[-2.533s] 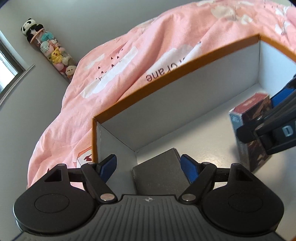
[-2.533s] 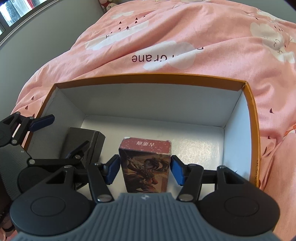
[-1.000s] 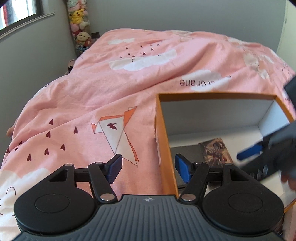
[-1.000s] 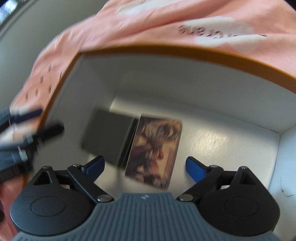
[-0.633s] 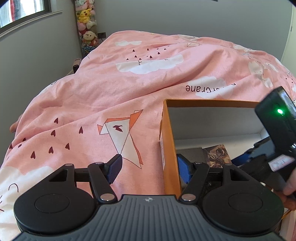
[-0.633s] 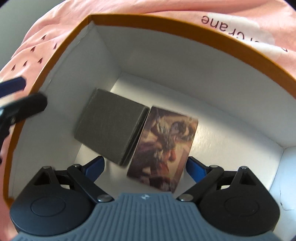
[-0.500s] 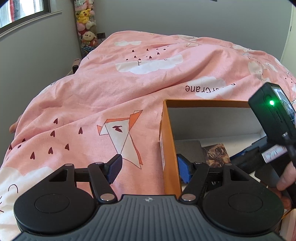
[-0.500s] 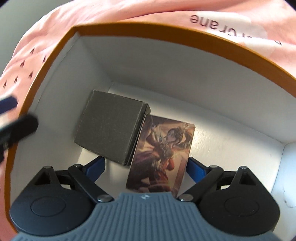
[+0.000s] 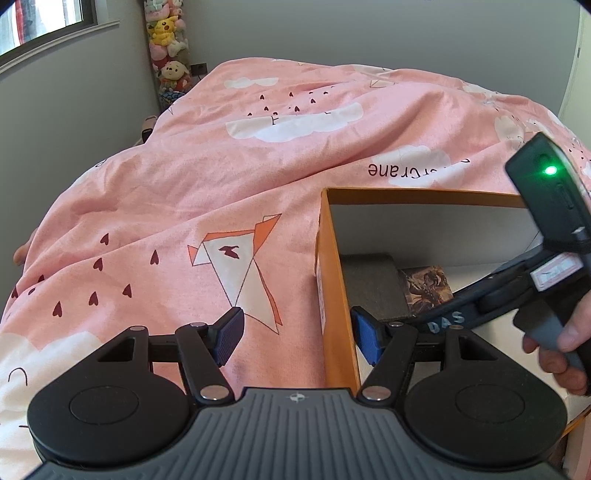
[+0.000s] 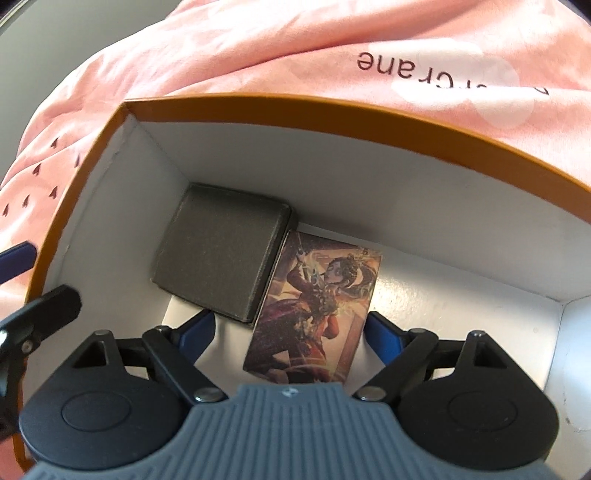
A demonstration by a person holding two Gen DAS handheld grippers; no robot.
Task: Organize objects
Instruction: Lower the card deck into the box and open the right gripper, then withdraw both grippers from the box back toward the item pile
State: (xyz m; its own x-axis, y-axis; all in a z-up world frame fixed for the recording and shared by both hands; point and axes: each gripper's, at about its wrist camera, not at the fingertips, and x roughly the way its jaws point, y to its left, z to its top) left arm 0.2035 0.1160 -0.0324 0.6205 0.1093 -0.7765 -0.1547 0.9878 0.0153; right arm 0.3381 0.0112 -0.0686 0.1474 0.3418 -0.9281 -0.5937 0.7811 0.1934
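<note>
An orange box [image 10: 332, 114] with white inside sits on the bed. On its floor lie a dark grey case [image 10: 221, 254] and, right beside it, a picture card box [image 10: 314, 306] lying flat. My right gripper [image 10: 290, 330] hovers open over the card box, pads clear of it. My left gripper [image 9: 295, 332] is open and straddles the orange box's left wall [image 9: 332, 277], gripping nothing. The left wrist view also shows the dark case [image 9: 373, 288], the card box [image 9: 426, 284] and the right gripper [image 9: 517, 288], held by a hand [image 9: 561, 350].
A pink duvet [image 9: 221, 166] with cloud and crane prints covers the bed around the box. A column of plush toys [image 9: 168, 48] stands in the far corner by a grey wall, and a window [image 9: 44, 18] is at the top left.
The card box, earlier upright in my right gripper, now lies flat beside the dark case. My left gripper has left the box and sits at its left wall. The right gripper shifted slightly.
</note>
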